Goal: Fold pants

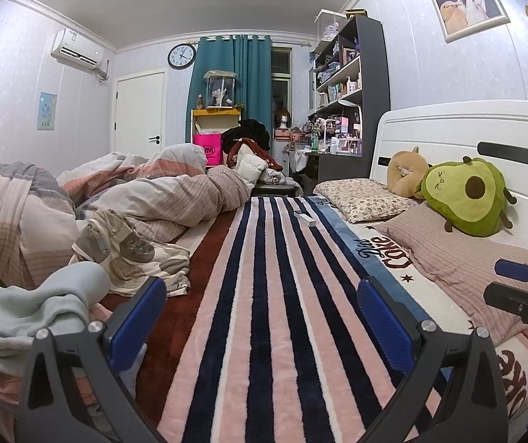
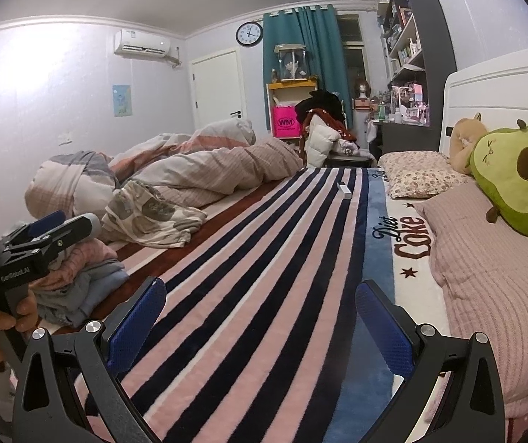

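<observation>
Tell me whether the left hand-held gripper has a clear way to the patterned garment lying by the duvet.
Probably yes. The left hand-held gripper is open and empty, and only bare striped blanket lies between it and the patterned garment.

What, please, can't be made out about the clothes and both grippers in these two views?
- Folded pile of pink and blue clothes: the left gripper covers its top in the right wrist view, so which garment is pants is unclear.
- Pale blue fleece garment: cut off by the left wrist view's edge.
- Right gripper: mostly cut off there.
</observation>
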